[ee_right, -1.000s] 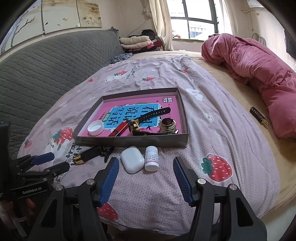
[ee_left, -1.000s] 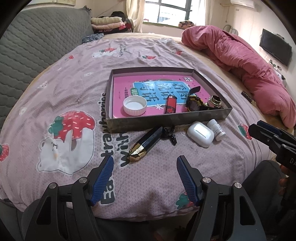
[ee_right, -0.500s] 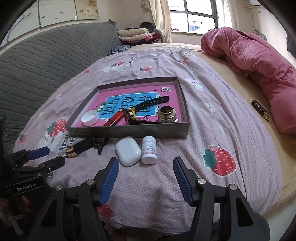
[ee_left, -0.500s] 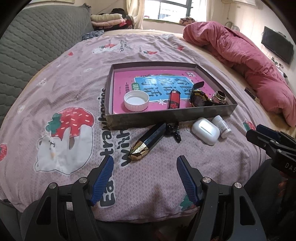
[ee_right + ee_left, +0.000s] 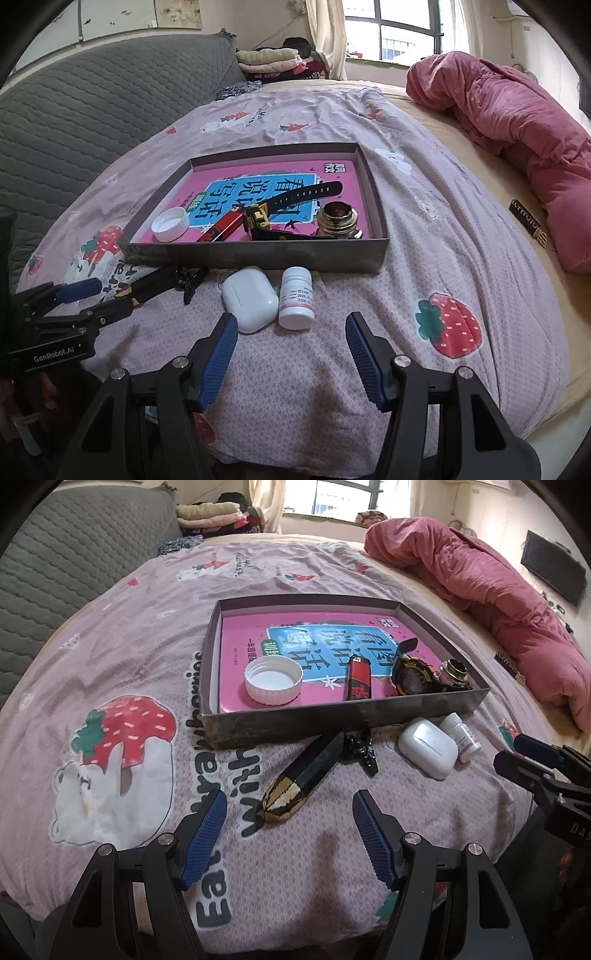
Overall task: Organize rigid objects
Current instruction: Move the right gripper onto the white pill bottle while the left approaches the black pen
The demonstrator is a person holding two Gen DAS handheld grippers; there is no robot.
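Note:
A grey shallow box (image 5: 332,722) (image 5: 258,254) with a pink book inside lies on the bed. It holds a white cap (image 5: 273,679), a red lighter (image 5: 358,682), a black-yellow watch (image 5: 412,674) and a small metal jar (image 5: 338,219). In front of the box lie a black-gold pointed case (image 5: 303,775), a black keyring charm (image 5: 360,749), a white earbuds case (image 5: 249,299) (image 5: 426,751) and a small white pill bottle (image 5: 296,297). My left gripper (image 5: 288,834) is open, just short of the pointed case. My right gripper (image 5: 290,354) is open, just short of the earbuds case and bottle.
The bed has a lilac strawberry-print sheet (image 5: 110,686). A rumpled pink duvet (image 5: 517,122) lies at the right. A small black-gold object (image 5: 528,223) lies beside it. A grey quilted headboard (image 5: 74,110) stands at the left. Folded clothes (image 5: 273,59) sit at the far end.
Both grippers have moved forward and lower towards the objects in front of the box. Both stay open. No object has moved.

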